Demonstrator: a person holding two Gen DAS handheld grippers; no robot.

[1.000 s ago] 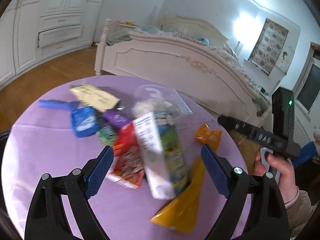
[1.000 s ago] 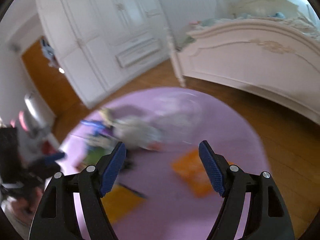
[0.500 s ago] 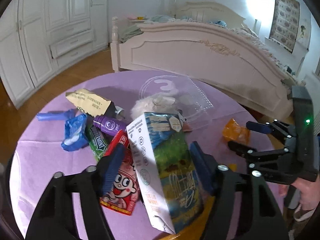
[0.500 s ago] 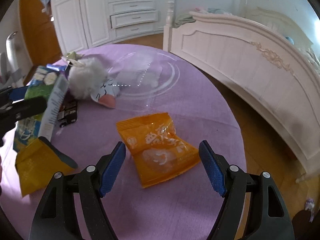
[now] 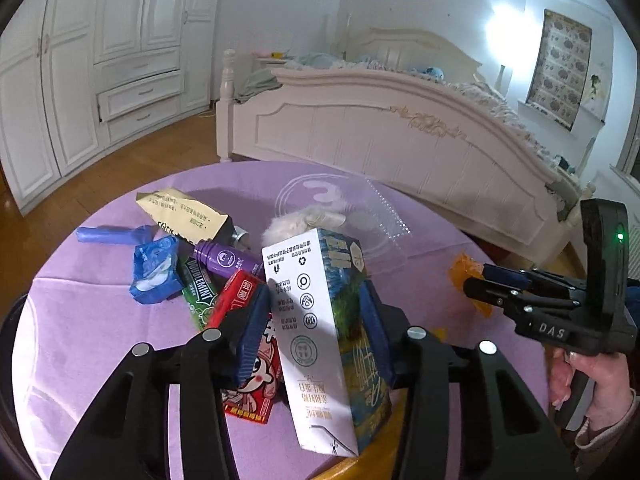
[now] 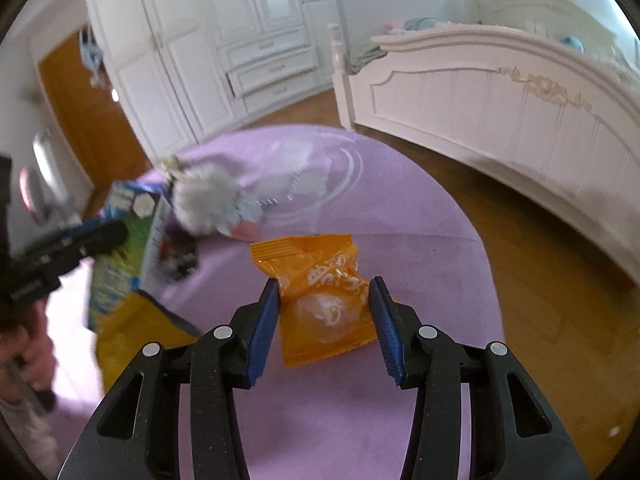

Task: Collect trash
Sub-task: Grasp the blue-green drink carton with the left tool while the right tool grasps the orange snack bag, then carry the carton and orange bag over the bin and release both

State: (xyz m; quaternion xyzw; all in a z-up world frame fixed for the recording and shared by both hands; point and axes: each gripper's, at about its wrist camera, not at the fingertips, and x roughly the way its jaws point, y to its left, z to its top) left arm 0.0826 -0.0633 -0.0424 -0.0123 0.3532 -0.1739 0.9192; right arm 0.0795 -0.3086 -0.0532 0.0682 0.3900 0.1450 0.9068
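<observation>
Left tool (image 5: 316, 320) clamped on upright carton (image 5: 324, 332); right tool (image 6: 324, 316) angled down, pads astride orange packet (image 6: 320, 296), not yet pinching.

On your round table (image 5: 100, 320) the trash crowds the left half. The carton (image 5: 320, 320) stands tilted near the near edge, between the fingers of your left gripper (image 5: 316, 332), with the flat pouch (image 5: 248, 344) lying just left of it and partly under it. Behind the pouch lie the gum pack (image 5: 200, 292) and the small bottle (image 5: 228, 260); left of those sits the crumpled wrapper (image 5: 154, 268). The foil bag (image 5: 184, 216) lies toward the far left edge, the clear lid (image 5: 360, 216) toward the far edge. Near the right edge the snack packet (image 6: 320, 292) lies alone, between the fingers of your right gripper (image 6: 324, 320).
</observation>
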